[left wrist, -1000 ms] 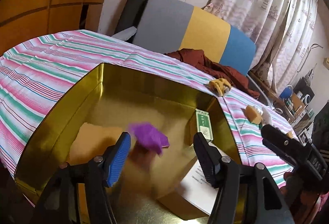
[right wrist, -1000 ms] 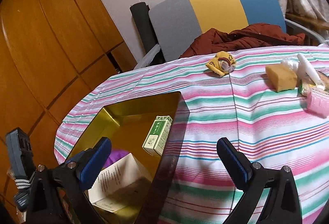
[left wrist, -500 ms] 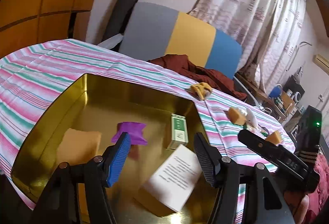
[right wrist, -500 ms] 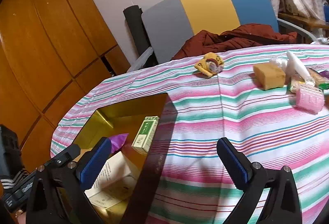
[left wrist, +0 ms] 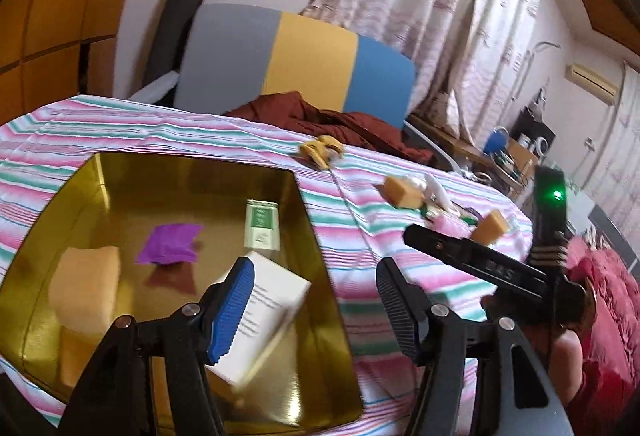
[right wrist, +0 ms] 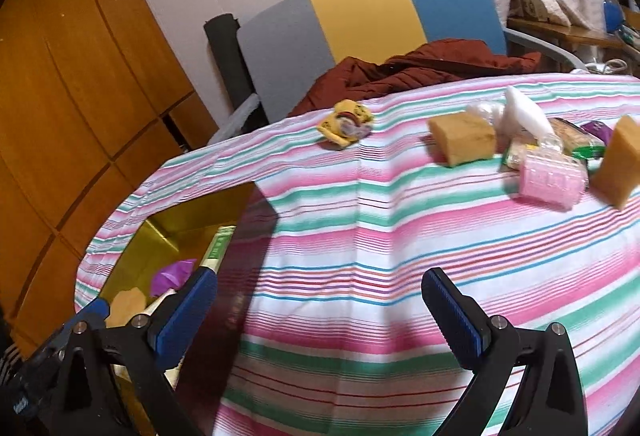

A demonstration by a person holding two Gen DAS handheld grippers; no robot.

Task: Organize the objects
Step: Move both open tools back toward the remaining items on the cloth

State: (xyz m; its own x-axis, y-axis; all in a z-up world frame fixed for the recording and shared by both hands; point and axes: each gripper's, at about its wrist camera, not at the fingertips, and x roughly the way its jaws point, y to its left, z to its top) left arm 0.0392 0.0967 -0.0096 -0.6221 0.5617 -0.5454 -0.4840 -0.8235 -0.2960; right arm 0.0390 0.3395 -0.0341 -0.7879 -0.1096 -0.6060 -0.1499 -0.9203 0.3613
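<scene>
Left hand-held gripper (left wrist: pixel 314 300) released, jaws spread wide, nothing between them, hovering over the right rim of the gold metal tin tray (left wrist: pixel 120 163). Tray sits at the left edge of the counter covered in pink-green-white striped cloth (left wrist: pixel 360 232).

Inside tray: tan sponge block (left wrist: pixel 86 286) at its left side, crumpled purple wrapper (left wrist: pixel 170 244) near the middle, green-and-white small carton (left wrist: pixel 262 226) against the right wall, white printed cardboard box (left wrist: pixel 266 312) tilted in the near right corner, partly behind the left blue pad.

Right hand-held gripper (right wrist: pixel 320 312) also released, jaws wide apart, empty, over bare striped cloth (right wrist: pixel 400 236) just right of the tray (right wrist: pixel 160 232). Purple wrapper (right wrist: pixel 172 276) and tan sponge (right wrist: pixel 126 304) visible in the tray from this view.

On counter, well apart from tray: yellow crumpled fabric toy (right wrist: pixel 346 121) near the far edge. Cluster at the far right: tan sponge cube (right wrist: pixel 460 137), white plastic tube (right wrist: pixel 528 113), pink ribbed plastic case (right wrist: pixel 554 177), second tan sponge wedge (right wrist: pixel 618 165), purple and green packets partly hidden behind them. Items in the cluster touching or just beside one another.

Behind the counter: grey-yellow-blue chair back (right wrist: pixel 372 15) with dark red jacket (right wrist: pixel 420 67) draped on the seat. Some motion blur in the left view.
</scene>
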